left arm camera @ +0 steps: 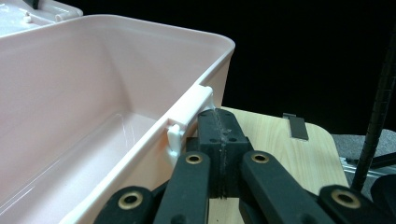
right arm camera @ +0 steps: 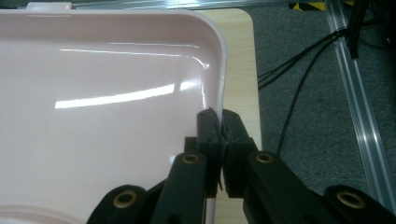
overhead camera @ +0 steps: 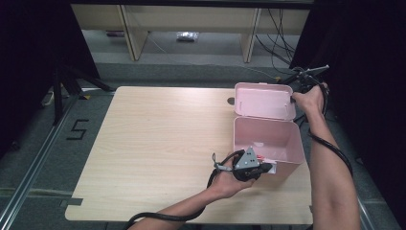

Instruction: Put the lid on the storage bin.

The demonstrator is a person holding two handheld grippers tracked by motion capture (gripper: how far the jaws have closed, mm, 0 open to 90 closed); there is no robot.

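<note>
A pale pink plastic storage box [overhead camera: 268,139] with a hinged lid is standing at the right edge of the light wooden desk [overhead camera: 158,148], close to the near right corner. Its pink lid [overhead camera: 264,100] is standing open, lifted up and leaning toward the far edge of the desk.

The left gripper [overhead camera: 268,168] is resting at the near wall of the box, where the person's left hand [overhead camera: 229,182] is holding it above the desk. In the left gripper view its two black jaws are pressing fully together, and the tips [left arm camera: 219,126] are lying right against the small white latch tab [left arm camera: 189,119] on the rim of the box (whether a thin part of the tab is pinched between them, I cannot tell). The inside of the box is looking bare in this view.

The right gripper [overhead camera: 293,98] is staying at the right side of the open lid, carried by the person's right hand [overhead camera: 311,98] beyond the right edge of the desk. In the right gripper view its jaws are clamping the thin side edge of the lid [right arm camera: 140,107], one jaw on the inner face and one on the outer. Black cables [right arm camera: 299,70] are lying on the grey floor behind it.
</note>
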